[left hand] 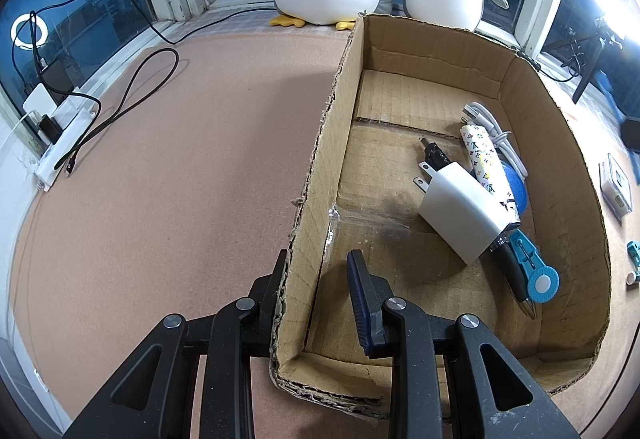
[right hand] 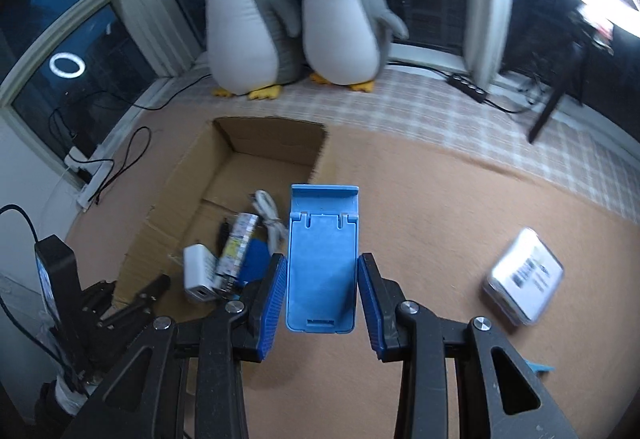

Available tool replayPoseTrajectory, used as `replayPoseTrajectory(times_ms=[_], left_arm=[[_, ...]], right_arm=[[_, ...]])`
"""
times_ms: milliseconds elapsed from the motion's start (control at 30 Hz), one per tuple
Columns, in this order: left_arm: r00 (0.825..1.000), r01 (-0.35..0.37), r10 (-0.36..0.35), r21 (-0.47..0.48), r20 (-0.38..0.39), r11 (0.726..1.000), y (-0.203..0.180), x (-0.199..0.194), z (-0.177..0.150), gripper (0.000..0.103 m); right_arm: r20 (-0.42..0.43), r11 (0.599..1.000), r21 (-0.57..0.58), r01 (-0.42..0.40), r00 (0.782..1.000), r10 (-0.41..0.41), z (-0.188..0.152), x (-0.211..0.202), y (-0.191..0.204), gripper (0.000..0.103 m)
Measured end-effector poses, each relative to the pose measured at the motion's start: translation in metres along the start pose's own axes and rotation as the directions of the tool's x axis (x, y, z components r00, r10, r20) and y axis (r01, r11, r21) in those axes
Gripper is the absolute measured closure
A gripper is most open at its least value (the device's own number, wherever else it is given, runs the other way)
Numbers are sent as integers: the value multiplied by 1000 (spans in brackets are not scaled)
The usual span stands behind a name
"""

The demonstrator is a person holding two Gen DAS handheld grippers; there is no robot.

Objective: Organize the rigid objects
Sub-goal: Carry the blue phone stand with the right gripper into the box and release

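1. The left tool [left hand: 316,283] is clamped on the near left wall of the cardboard box [left hand: 320,167]; one finger sits outside the wall, the blue-padded finger [left hand: 362,303] inside, and the wall runs between them.
2. The box stands open-topped on the brown desk [left hand: 180,179], its torn upper edge ragged along the left wall.
3. Inside the box, toward its right side, lie several things in a loose heap: a white plug charger [left hand: 460,211] with its prongs pointing left, a patterned white tube [left hand: 488,163] resting across it, a coiled white cable [left hand: 496,131] behind, a small black plug [left hand: 436,155], a blue round piece [left hand: 516,183] half hidden under the tube, and a black pen-like tool [left hand: 516,275] beside a light blue roller with a round toothed head [left hand: 542,285].
4. The right tool [right hand: 322,295] grasps a light blue phone stand [right hand: 322,259]; its blue pads press both long sides, and the stand points away from the camera with its hinged end farthest.
5. In the right wrist view the stand appears over the box's right edge, with the box contents just to its left.
6. A small white box with a printed label [right hand: 524,277] lies on the desk, well apart to the right.
7. Two plush penguins [right hand: 292,23] sit side by side on the checked cloth by the window behind the box.
8. A white power strip [left hand: 60,135] with black cables lies at the desk's far left edge.
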State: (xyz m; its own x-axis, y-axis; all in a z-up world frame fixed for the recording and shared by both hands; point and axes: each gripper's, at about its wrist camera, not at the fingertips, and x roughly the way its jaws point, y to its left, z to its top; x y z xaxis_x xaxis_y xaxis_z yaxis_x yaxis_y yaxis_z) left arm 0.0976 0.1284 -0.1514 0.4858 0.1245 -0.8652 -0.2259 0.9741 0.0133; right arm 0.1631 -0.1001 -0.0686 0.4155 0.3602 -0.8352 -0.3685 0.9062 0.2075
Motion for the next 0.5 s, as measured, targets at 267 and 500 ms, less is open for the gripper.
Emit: replayPoseTrajectory(times_ms=[267, 500], left_arm=[[1000, 0, 0, -1, 0, 1000, 0, 0, -1, 75], [1000, 0, 0, 0, 0, 1000, 0, 0, -1, 75]], right_arm=[[-40, 995, -96, -27, 999, 23, 6, 27, 46, 70], [-76, 993, -113, -31, 997, 22, 2, 45, 56, 70]])
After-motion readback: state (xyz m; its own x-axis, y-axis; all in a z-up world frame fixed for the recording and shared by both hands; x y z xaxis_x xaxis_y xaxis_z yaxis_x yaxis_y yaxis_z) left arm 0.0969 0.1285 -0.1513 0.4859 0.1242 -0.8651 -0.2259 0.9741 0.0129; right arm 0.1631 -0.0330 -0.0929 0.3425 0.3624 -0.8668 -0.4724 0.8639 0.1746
